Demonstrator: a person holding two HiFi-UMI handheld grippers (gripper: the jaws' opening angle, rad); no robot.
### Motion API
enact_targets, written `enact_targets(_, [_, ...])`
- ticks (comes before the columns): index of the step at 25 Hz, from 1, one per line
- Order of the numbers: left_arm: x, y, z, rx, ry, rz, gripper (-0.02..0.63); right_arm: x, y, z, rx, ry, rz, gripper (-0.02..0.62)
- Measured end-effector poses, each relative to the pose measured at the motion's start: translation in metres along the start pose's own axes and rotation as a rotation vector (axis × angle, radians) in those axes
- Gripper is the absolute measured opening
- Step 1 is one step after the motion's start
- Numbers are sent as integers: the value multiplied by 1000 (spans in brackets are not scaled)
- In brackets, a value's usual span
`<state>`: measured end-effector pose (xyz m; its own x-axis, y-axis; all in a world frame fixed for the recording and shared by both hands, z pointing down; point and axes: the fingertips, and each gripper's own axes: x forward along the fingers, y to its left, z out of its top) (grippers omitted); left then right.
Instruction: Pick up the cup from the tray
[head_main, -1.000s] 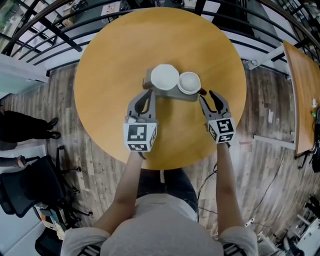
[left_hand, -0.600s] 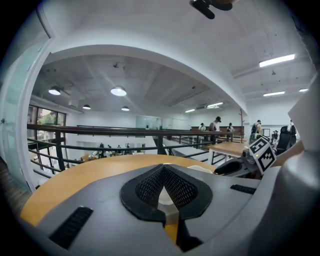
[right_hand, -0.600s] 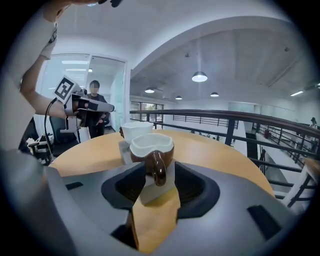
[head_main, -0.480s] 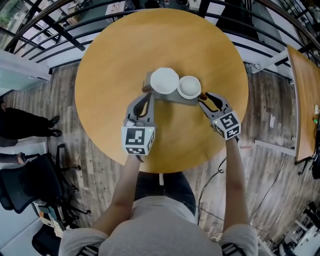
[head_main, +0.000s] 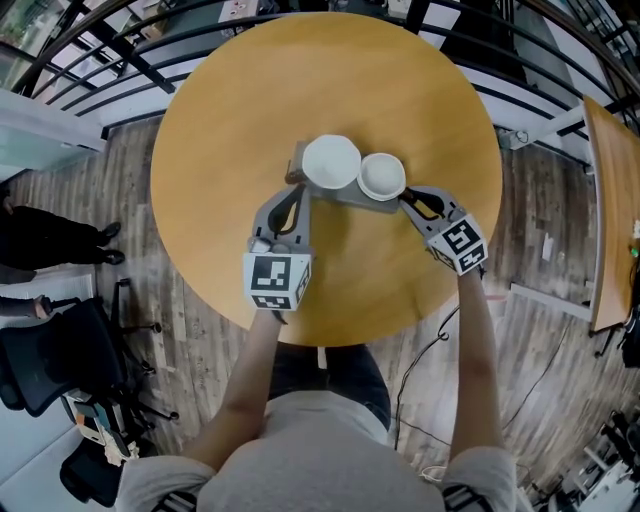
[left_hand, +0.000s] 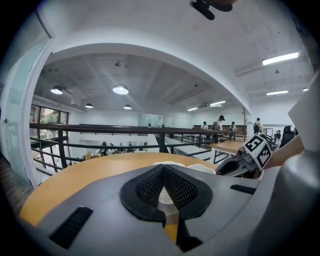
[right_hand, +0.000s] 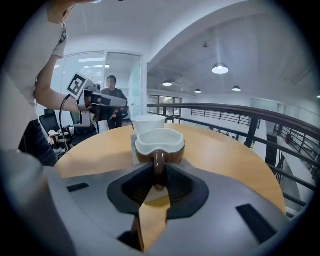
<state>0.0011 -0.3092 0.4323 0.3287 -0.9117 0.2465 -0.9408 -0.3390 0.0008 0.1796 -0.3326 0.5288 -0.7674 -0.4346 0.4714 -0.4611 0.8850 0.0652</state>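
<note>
One handle (right_hand: 158, 165); right gripper (right_hand: 159, 176) closing around

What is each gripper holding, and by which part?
The right gripper is closing its fingers on the handle of the cup; the left gripper is shut with nothing visibly held.

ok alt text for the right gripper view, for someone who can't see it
The right gripper is closing its jaws onto the dark handle of a brown cup with a white inside, standing on a grey tray on a round wooden table. A second white cup sits behind it; the left gripper shows at left.
</note>
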Motion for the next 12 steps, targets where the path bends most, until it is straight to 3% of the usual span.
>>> enact_targets(6, [2,0,-5,-12,10,2,6,1,0,1,9,-14,16,54])
enact_targets(12, [2,2,-9,-21,21,6,6,1,5,2,64,-29,-20,51])
